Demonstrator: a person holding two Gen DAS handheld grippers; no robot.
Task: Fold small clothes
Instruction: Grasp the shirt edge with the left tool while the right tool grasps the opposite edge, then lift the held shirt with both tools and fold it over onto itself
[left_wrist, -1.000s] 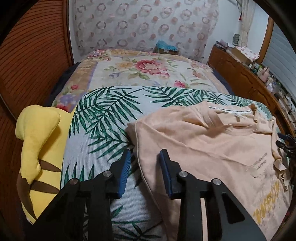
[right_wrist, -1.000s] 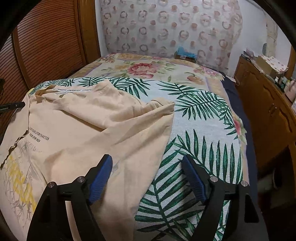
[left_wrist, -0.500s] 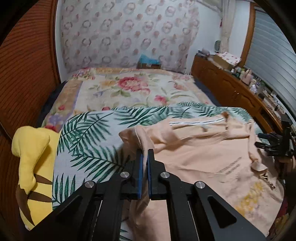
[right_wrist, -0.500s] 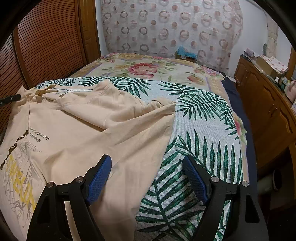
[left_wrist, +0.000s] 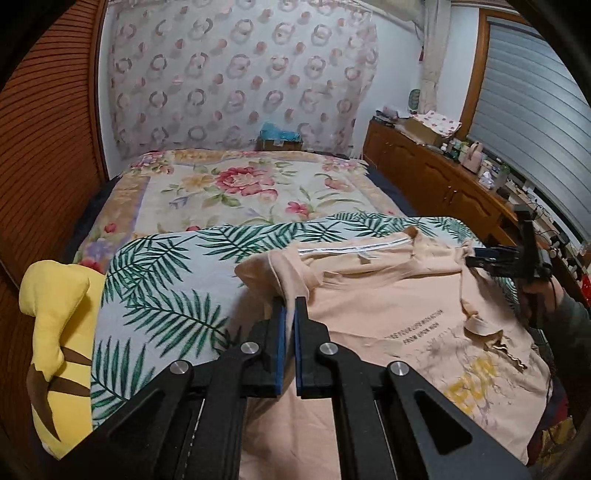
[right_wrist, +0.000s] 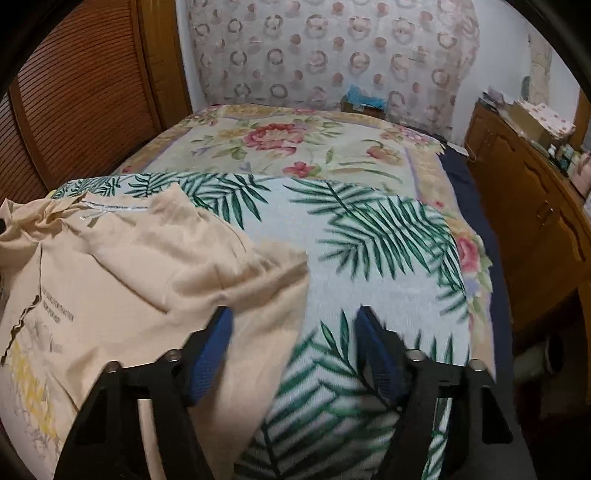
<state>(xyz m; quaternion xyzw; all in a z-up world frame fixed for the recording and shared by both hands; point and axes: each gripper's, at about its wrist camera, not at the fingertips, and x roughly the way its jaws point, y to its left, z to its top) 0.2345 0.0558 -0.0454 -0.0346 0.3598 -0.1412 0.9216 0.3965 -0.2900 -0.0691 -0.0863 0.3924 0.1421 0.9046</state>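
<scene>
Peach cotton, soft and thin, is what the left claw (left_wrist: 290, 310) has clenched on in the left wrist view: its blue pads meet on the bunched sleeve edge of the T-shirt (left_wrist: 388, 314), which lies printed side up on the palm-leaf blanket (left_wrist: 166, 280) spread over the bed (left_wrist: 236, 184). The pinched cloth rises in a small ridge just ahead of the fingertips, with the collar band beyond it and a yellow plush toy (left_wrist: 55, 332) off to the side, clear of the work. At the far edge of this view the right claw (left_wrist: 491, 258) sits by the shirt's opposite side. For a clean fold this grip should keep only the sleeve layers, lift just enough to free them from the blanket, and carry them across toward the shirt's middle without dragging the body along. In the right wrist view, the right claw (right_wrist: 295, 354) stands released but has just been closing, its jaws straddling the shirt's (right_wrist: 129, 288) side edge, one pad over peach fabric, the other over the blanket (right_wrist: 369, 236); cloth lies between them though the pads do not yet press it. The picture is blurred here. It would do best to settle lower so both layers of the hem sit between the pads before it bites, matching the left hold so the two sides travel together and the fold line stays straight.
</scene>
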